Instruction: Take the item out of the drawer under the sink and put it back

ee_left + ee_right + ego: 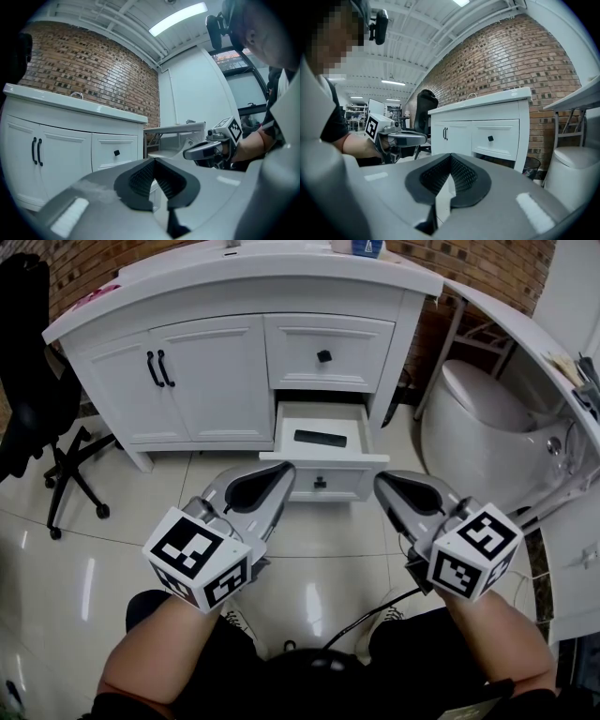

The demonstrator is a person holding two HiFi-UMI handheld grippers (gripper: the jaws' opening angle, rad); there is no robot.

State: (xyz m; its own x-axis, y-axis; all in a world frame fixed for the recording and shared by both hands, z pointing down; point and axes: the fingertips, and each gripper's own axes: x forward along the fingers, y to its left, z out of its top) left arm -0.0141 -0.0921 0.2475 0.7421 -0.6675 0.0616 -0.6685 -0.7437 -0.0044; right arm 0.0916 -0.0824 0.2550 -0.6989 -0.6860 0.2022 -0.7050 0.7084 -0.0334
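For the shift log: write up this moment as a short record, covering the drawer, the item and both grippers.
lower drawer: pulled open, under the closed upper drawer
item: flat and black, lying inside the lower drawer, untouched
left gripper: jaws together, nothing between them, held in front of the open drawer
right gripper: jaws together, nothing between them, beside the left gripper and apart from it
cabinet doors: both closed
task stage: item not yet taken out
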